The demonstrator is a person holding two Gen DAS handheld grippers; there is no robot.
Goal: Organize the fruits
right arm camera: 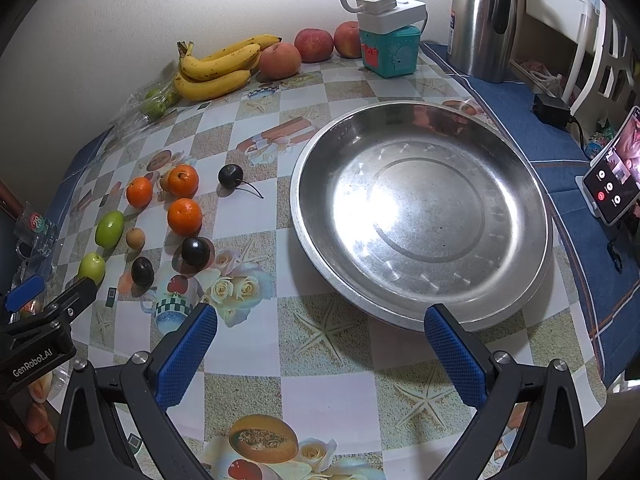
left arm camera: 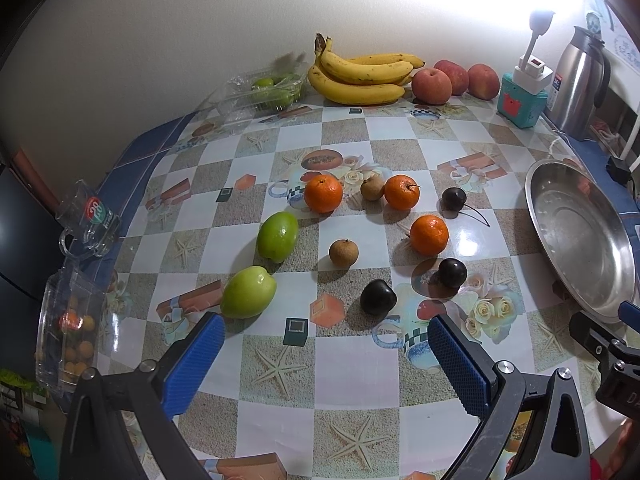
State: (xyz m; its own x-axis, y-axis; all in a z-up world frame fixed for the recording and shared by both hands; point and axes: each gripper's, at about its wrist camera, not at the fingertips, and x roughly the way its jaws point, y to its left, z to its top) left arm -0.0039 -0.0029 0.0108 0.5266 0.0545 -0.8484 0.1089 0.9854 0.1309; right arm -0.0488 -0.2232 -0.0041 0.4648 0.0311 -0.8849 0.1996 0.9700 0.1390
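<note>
Home dining table (right arm camera: 320, 360), patterned oilcloth, thermos (right arm camera: 480, 20), fruit

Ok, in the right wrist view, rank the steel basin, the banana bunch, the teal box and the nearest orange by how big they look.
1. Steel basin, by far the largest.
2. Banana bunch.
3. Teal box, though it and the bananas sit farther back, so that ranking is unsure.
4. Nearest orange, the smallest.

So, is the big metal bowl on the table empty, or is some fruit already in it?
Empty. The metal bowl shows only its bare shiny bottom, and the small fruits, such as the oranges, all lie on the tablecloth beside it.
</note>
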